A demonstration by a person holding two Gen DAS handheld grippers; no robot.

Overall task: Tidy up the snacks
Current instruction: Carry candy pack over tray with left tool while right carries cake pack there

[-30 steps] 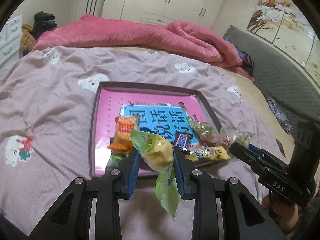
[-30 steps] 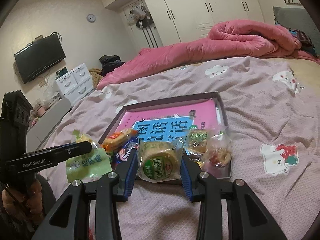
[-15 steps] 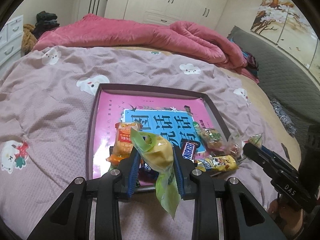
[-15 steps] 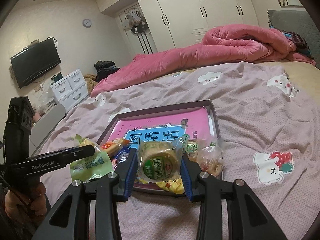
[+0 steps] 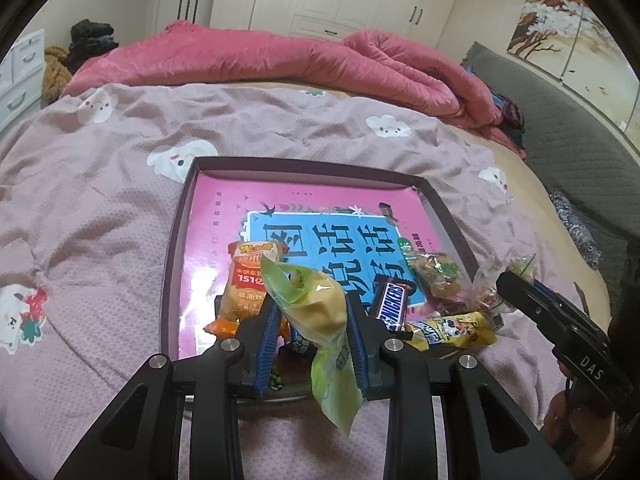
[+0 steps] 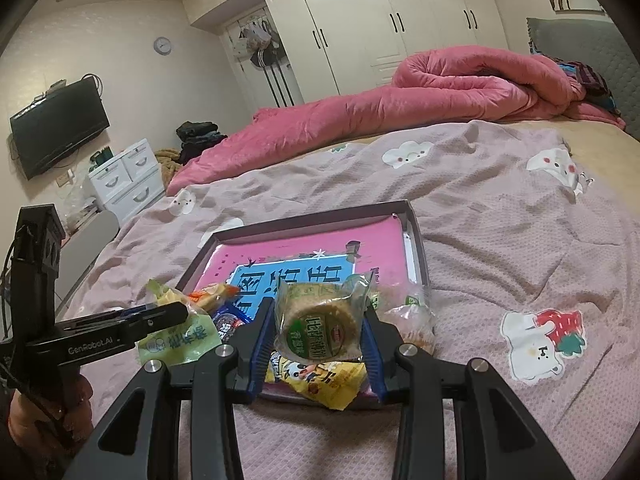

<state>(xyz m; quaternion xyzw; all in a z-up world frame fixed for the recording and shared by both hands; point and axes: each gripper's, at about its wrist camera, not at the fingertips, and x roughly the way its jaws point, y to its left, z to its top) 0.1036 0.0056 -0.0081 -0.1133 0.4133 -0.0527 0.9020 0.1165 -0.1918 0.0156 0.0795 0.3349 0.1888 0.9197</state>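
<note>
Bedspread fills most of what you see, mauve with cartoon patches, and the dark-rimmed tray sits on it with a pink book lying flat inside. Compared with a second ago, the tray has grown in both views and slid toward you, so you have carried both claws in over its near edge; in the right view the camera has also risen a little.

Snacks crowd the tray's 6 o'clock end: an orange rice-cracker pack at 7 o'clock, a Snickers bar near 5 o'clock, a yellow cartoon packet just beside it.

Your left claw is clamped on the green-and-yellow pastry packet, its tail hanging below the blue pads. Your right claw is closed around the round green-label cake, held just above the yellow packet, clear of the bedspread.

Both items are unchanged in grip since a second ago, so neither has been set down. My reading: you are poised to place, and the bare pink area toward 12 o'clock looks like the open spot, rather than piling onto the near heap.
</note>
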